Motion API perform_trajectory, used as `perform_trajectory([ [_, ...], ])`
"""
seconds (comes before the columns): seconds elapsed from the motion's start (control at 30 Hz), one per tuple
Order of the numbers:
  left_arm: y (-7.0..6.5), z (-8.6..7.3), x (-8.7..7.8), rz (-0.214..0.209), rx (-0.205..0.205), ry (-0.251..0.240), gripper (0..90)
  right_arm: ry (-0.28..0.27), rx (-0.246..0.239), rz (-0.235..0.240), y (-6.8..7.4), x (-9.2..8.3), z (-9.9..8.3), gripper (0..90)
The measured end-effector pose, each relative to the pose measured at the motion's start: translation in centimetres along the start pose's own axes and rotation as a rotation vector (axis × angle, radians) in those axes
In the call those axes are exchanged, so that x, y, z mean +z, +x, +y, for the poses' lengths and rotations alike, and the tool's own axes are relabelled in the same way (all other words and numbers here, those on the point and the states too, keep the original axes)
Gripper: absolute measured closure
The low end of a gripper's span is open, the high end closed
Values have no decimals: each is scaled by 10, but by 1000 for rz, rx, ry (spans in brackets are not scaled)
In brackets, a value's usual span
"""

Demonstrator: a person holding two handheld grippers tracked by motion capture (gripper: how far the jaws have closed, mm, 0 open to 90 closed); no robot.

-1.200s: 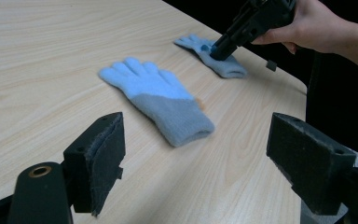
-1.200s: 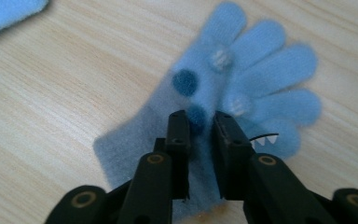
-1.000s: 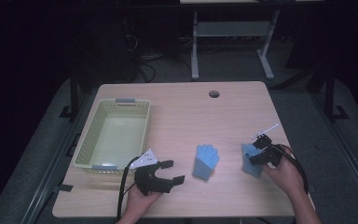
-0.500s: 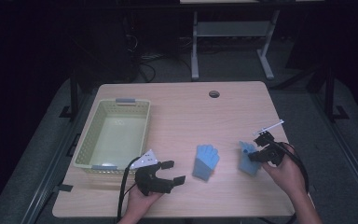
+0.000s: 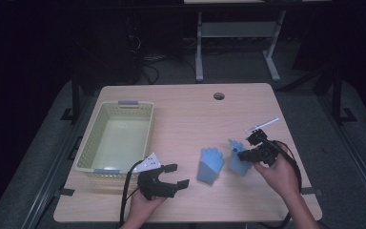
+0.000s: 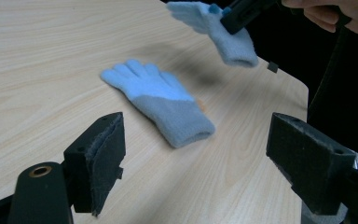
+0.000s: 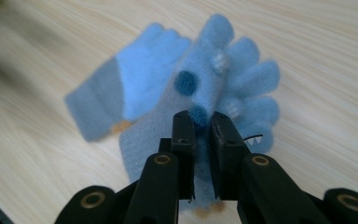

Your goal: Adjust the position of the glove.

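The right gripper [image 5: 242, 153] is rising off the table [image 5: 181, 102] and carrying the pinched blue glove [image 5: 237, 161] up with it — in the high view it is sitting a little higher and further from the person than a second ago. The glove is hanging clear of the wood now, as the left gripper view is showing, its cuff dangling below the clamped jaws — where earlier it was lying flat under the gripper. The white rod [image 5: 263, 125] on the gripper is tilting over more towards level.
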State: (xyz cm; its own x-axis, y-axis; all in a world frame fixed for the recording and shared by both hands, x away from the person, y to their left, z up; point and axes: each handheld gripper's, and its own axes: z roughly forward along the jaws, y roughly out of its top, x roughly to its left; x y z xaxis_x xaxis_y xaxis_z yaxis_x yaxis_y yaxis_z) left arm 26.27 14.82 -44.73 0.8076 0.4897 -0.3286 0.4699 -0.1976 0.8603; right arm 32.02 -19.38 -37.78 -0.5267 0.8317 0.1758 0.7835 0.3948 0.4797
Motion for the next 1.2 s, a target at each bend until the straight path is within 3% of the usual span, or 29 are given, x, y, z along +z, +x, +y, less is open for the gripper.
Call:
perform_trajectory([
  [0.13, 1, 0, -1, 0, -10, -10, 192, 7, -11, 19, 14, 5, 8, 811],
  [0.57, 3, 1, -3, 5, -5, -6, 193, 6, -17, 80, 36, 24, 17, 808],
  [0.83, 2, 2, -3, 1, -6, -6, 193, 23, -25, 79, 51, 40, 21, 804],
  [1.2, 3, 2, -4, 3, -13, -14, 193, 40, -25, 87, 60, 49, 24, 803],
])
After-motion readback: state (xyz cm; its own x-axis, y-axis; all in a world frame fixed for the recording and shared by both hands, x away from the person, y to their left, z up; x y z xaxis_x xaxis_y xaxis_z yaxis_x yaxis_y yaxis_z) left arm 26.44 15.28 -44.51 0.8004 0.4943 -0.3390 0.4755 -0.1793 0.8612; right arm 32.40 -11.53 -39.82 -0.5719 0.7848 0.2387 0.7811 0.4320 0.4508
